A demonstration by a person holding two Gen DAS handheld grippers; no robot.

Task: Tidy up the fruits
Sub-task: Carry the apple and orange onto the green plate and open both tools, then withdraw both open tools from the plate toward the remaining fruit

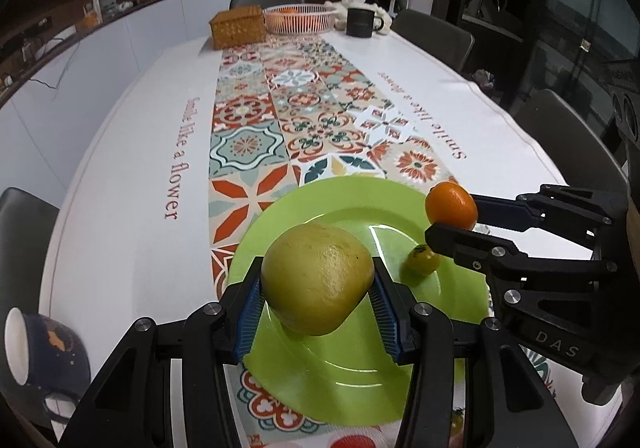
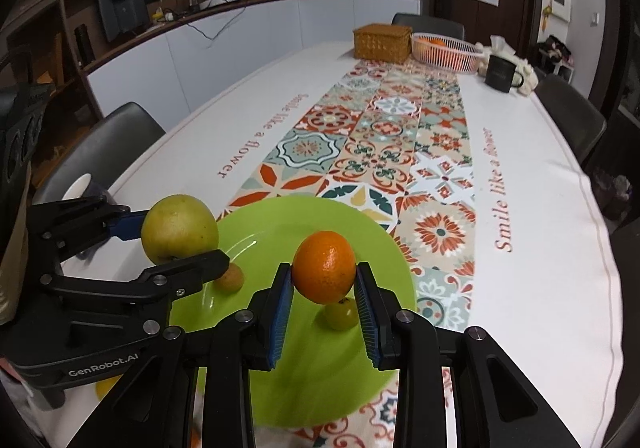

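Observation:
My left gripper (image 1: 316, 284) is shut on a large yellow-green fruit (image 1: 316, 280) and holds it above a green plate (image 1: 340, 372). It also shows in the right wrist view (image 2: 178, 228). My right gripper (image 2: 323, 280) is shut on an orange (image 2: 324, 272), held above the green plate (image 2: 316, 368); the orange also shows in the left wrist view (image 1: 451, 205). A small yellow-green fruit (image 1: 423, 259) lies on the plate below the orange, also in the right wrist view (image 2: 341, 314). Another small brownish fruit (image 2: 230, 278) lies on the plate near the left gripper.
A patterned runner (image 1: 280, 120) covers the white table (image 1: 132, 176). At the far end stand a wicker box (image 1: 238, 26), a white basket with oranges (image 1: 300, 18) and a dark mug (image 1: 360, 22). A dark cup (image 1: 40, 352) sits at the near left. Chairs surround the table.

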